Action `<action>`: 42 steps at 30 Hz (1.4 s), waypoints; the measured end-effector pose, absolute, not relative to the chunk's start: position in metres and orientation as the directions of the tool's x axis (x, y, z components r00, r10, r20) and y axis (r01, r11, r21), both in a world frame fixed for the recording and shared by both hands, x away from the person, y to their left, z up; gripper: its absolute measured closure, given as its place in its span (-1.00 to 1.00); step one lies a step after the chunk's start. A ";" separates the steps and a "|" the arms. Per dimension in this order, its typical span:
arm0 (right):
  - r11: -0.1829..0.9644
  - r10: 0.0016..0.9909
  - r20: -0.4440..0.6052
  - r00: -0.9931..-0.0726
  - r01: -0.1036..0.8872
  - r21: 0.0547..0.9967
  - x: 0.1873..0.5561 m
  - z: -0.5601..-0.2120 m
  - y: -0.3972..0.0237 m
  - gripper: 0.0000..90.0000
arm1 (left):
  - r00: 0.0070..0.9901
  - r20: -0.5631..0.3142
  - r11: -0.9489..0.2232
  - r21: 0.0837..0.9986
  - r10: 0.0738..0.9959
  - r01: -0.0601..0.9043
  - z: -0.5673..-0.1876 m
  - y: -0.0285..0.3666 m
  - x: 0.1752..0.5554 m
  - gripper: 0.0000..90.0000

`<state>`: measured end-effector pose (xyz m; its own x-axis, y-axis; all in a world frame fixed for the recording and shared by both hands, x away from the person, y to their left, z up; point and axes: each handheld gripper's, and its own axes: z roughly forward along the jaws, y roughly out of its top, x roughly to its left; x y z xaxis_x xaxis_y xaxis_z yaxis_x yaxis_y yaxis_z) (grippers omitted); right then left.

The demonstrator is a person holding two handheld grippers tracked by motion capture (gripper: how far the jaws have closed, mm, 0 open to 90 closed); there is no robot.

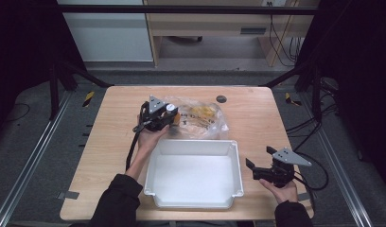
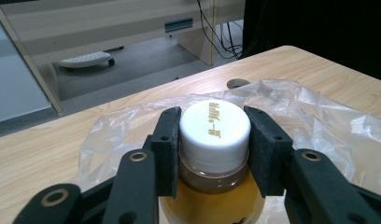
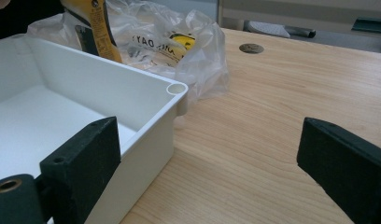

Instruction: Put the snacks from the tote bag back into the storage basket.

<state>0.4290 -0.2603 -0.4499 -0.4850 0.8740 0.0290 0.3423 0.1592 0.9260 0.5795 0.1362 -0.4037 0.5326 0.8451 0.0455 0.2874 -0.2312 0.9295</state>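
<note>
White-capped bottle (image 2: 215, 154), mid-frame, looks rigid, fairly heavy, smooth; its ridged cap is the surest hold. Left gripper (image 2: 215, 140) clamps that cap; right gripper (image 3: 207, 163) gapes, holding nothing.

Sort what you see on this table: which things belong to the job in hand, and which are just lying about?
In the job:
- bottle, white cap clamped by the left gripper
- plastic bag under and around it
- white tray, empty, likely where the bottle goes

Lying about:
- right gripper, open, idle beside the tray
- round plug in the table
</note>
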 end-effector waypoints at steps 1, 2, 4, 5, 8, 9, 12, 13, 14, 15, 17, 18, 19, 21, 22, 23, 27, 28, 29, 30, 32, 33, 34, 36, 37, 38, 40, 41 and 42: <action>0.159 0.874 0.029 -0.484 0.343 0.926 0.429 -0.450 -0.260 -0.86 | 0.531 0.048 -0.233 0.929 0.846 0.287 -0.404 0.136 0.579 0.30; 0.158 0.875 0.030 -0.484 0.343 0.926 0.429 -0.450 -0.260 -0.85 | 0.528 0.046 -0.231 0.929 0.848 0.290 -0.403 0.135 0.579 0.31; 0.160 0.874 0.029 -0.485 0.342 0.926 0.429 -0.450 -0.260 -0.85 | 0.525 0.043 -0.230 0.927 0.850 0.297 -0.403 0.135 0.579 0.31; 0.160 0.874 0.029 -0.485 0.342 0.926 0.429 -0.450 -0.260 -0.85 | 0.522 0.038 -0.227 0.925 0.852 0.304 -0.402 0.135 0.579 0.31; 0.160 0.873 0.030 -0.486 0.345 0.925 0.429 -0.450 -0.260 -0.85 | 0.517 0.035 -0.224 0.924 0.856 0.309 -0.401 0.135 0.579 0.31; 0.158 0.874 0.033 -0.486 0.347 0.924 0.429 -0.450 -0.260 -0.85 | 0.515 0.033 -0.223 0.924 0.857 0.312 -0.401 0.135 0.579 0.31; 0.159 0.873 0.033 -0.486 0.347 0.924 0.429 -0.450 -0.260 -0.85 | 0.508 0.030 -0.219 0.923 0.861 0.315 -0.400 0.135 0.578 0.31; 0.159 0.873 0.033 -0.486 0.348 0.924 0.429 -0.450 -0.260 -0.85 | 0.506 0.028 -0.214 0.925 0.862 0.313 -0.399 0.136 0.578 0.31; 0.159 0.873 0.033 -0.486 0.348 0.924 0.429 -0.450 -0.260 -0.85 | 0.503 0.021 -0.204 0.928 0.864 0.311 -0.398 0.136 0.577 0.31; 0.159 0.873 0.033 -0.486 0.347 0.924 0.429 -0.450 -0.260 -0.85 | 0.500 0.016 -0.195 0.932 0.866 0.307 -0.396 0.138 0.577 0.31; 0.158 0.874 0.034 -0.486 0.348 0.924 0.429 -0.450 -0.260 -0.85 | 0.498 0.016 -0.188 0.936 0.867 0.298 -0.392 0.140 0.576 0.31; 0.158 0.874 0.034 -0.486 0.348 0.924 0.429 -0.450 -0.260 -0.85 | 0.498 0.016 -0.188 0.936 0.867 0.298 -0.392 0.140 0.576 0.31; 0.158 0.874 0.033 -0.486 0.347 0.924 0.429 -0.450 -0.260 -0.85 | 0.495 0.016 -0.184 0.939 0.869 0.292 -0.390 0.141 0.575 0.31; 0.158 0.874 0.033 -0.486 0.348 0.924 0.429 -0.450 -0.260 -0.85 | 0.493 0.020 -0.185 0.939 0.870 0.289 -0.387 0.143 0.573 0.31; 0.158 0.874 0.033 -0.486 0.348 0.924 0.429 -0.450 -0.260 -0.85 | 0.490 0.019 -0.182 0.941 0.872 0.287 -0.384 0.144 0.573 0.31; 0.158 0.874 0.033 -0.485 0.347 0.924 0.429 -0.450 -0.260 -0.85 | 0.487 0.021 -0.180 0.942 0.873 0.283 -0.382 0.145 0.572 0.31; 0.158 0.874 0.031 -0.485 0.345 0.925 0.429 -0.450 -0.260 -0.85 | 0.479 0.016 -0.167 0.947 0.878 0.275 -0.373 0.148 0.571 0.31; 0.159 0.874 0.030 -0.485 0.344 0.925 0.429 -0.450 -0.261 -0.85 | 0.477 0.015 -0.164 0.948 0.879 0.273 -0.371 0.148 0.570 0.31; 0.158 0.874 0.032 -0.485 0.345 0.925 0.429 -0.450 -0.260 -0.85 | 0.476 0.015 -0.162 0.949 0.879 0.270 -0.369 0.149 0.570 0.31; 0.159 0.874 0.031 -0.485 0.345 0.925 0.429 -0.450 -0.261 -0.85 | 0.474 0.012 -0.157 0.951 0.880 0.267 -0.368 0.149 0.570 0.31; 0.159 0.874 0.030 -0.485 0.344 0.925 0.429 -0.450 -0.261 -0.85 | 0.471 0.008 -0.152 0.952 0.882 0.267 -0.365 0.150 0.570 0.31; 0.158 0.874 0.032 -0.485 0.346 0.925 0.429 -0.450 -0.260 -0.85 | 0.469 0.010 -0.152 0.952 0.883 0.266 -0.363 0.150 0.570 0.31; 0.159 0.874 0.031 -0.485 0.345 0.925 0.429 -0.450 -0.261 -0.85 | 0.468 0.009 -0.151 0.952 0.884 0.265 -0.362 0.150 0.569 0.31; 0.159 0.874 0.031 -0.485 0.345 0.925 0.429 -0.450 -0.261 -0.85 | 0.465 0.017 -0.154 0.954 0.885 0.259 -0.358 0.150 0.569 0.31; 0.159 0.873 0.030 -0.486 0.344 0.925 0.429 -0.450 -0.261 -0.85 | 0.465 0.018 -0.154 0.954 0.885 0.256 -0.357 0.151 0.569 0.31; 0.159 0.874 0.031 -0.485 0.345 0.925 0.429 -0.450 -0.261 -0.85 | 0.464 0.018 -0.153 0.955 0.886 0.255 -0.356 0.151 0.569 0.31; 0.160 0.873 0.029 -0.486 0.343 0.926 0.429 -0.450 -0.261 -0.85 | 0.463 0.016 -0.148 0.957 0.886 0.250 -0.353 0.151 0.568 0.31; 0.160 0.874 0.028 -0.486 0.342 0.926 0.429 -0.450 -0.261 -0.85 | 0.463 0.015 -0.145 0.958 0.886 0.246 -0.352 0.152 0.568 0.31; 0.160 0.874 0.028 -0.485 0.342 0.926 0.429 -0.450 -0.261 -0.85 | 0.464 0.014 -0.143 0.959 0.886 0.244 -0.351 0.152 0.567 0.31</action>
